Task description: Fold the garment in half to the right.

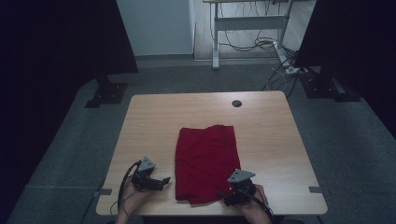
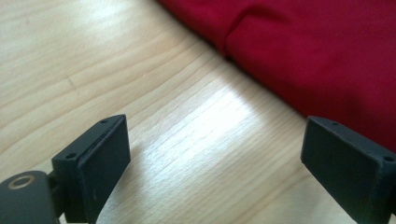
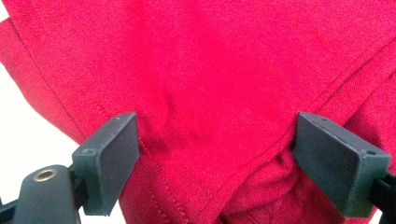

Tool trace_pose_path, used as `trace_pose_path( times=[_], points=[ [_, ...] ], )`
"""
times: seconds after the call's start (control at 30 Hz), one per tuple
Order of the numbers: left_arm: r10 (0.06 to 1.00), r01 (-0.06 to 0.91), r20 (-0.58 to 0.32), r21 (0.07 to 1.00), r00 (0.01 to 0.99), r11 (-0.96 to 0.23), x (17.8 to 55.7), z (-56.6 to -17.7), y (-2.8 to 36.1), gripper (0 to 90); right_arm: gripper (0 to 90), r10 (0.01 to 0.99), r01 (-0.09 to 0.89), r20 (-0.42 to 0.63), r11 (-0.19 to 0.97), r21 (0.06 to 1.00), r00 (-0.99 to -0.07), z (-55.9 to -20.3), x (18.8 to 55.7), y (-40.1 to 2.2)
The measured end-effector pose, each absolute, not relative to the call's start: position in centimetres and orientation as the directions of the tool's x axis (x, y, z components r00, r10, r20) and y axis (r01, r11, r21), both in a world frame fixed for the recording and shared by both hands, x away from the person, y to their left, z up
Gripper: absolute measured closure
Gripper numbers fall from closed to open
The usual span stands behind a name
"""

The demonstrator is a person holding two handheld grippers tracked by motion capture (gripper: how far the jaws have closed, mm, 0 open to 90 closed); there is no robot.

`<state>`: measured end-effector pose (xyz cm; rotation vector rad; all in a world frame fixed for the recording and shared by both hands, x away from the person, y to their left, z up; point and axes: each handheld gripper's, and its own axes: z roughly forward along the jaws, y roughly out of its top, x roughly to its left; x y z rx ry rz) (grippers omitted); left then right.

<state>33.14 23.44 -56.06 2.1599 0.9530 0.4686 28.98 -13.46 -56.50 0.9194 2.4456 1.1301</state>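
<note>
While both grippers' jaws stand apart, the red cloth lies on the wooden table above grey carpet.

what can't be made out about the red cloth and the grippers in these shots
- What garment the red cloth is: folded, and too small in the high view.
- Its near right corner: hidden under the right gripper in the high view.
- Whether the right gripper's open jaws touch the cloth: unclear.
- Most of the cloth in the left gripper view: cut off by the frame edge.
</note>
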Motion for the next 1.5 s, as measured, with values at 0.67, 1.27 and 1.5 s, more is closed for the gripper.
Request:
trace_pose_path(
  times=[0.67,1.27,1.5],
  points=[
    [0.759,0.494,0.04,0.736,0.65,-0.463,33.2,-56.1,23.5,7.1,21.2,0.751,0.498,0.013,0.425,0.756,-0.66,-56.2,32.6,-13.5],
    [0.769,0.501,0.039,0.737,0.638,-0.453,33.3,-56.1,23.4,7.0,22.1,0.792,0.528,0.017,0.391,0.754,-0.61,-55.9,37.7,-13.7],
    [0.775,0.507,0.039,0.734,0.631,-0.451,33.3,-56.1,23.3,5.3,22.1,0.798,0.53,0.018,0.383,0.757,-0.602,-55.9,38.5,-13.6]
  ],
)
